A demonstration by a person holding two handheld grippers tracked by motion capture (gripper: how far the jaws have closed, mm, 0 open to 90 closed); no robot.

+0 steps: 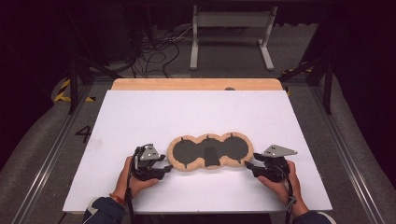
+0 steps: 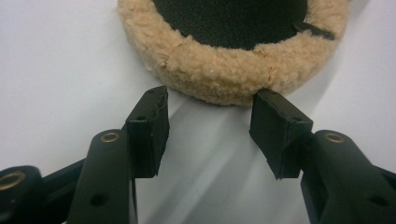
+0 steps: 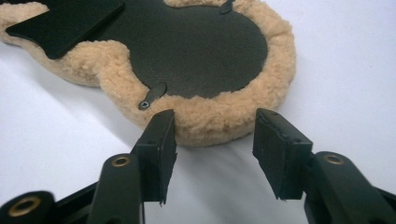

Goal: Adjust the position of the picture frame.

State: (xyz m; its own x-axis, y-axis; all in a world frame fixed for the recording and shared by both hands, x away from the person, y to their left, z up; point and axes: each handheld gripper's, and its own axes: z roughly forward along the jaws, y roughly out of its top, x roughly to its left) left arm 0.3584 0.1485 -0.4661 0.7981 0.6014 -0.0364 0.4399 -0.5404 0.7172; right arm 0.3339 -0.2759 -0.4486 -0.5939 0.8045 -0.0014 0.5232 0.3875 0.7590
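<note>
Crosswise on the white board (image 1: 140, 116) lies a three-lobed fleece pad (image 1: 210, 151), dark-centred; left gripper (image 1: 167, 170) and right gripper (image 1: 247, 165) both stand open at its ends.

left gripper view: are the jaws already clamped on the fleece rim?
No: the left gripper has its jaws apart, tips just short of the fleece pad's edge, with bare white table between them.

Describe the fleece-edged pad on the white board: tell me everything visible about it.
The fleece-edged pad lies flat on the white board, near its front edge. It has three joined round lobes, each a dark, smooth-looking centre ringed by tan, woolly fleece. A dark flap lies on the middle lobe, and small dark tabs sit at the rim. The left gripper and right gripper stand open at its two ends; contact is unclear.
</note>
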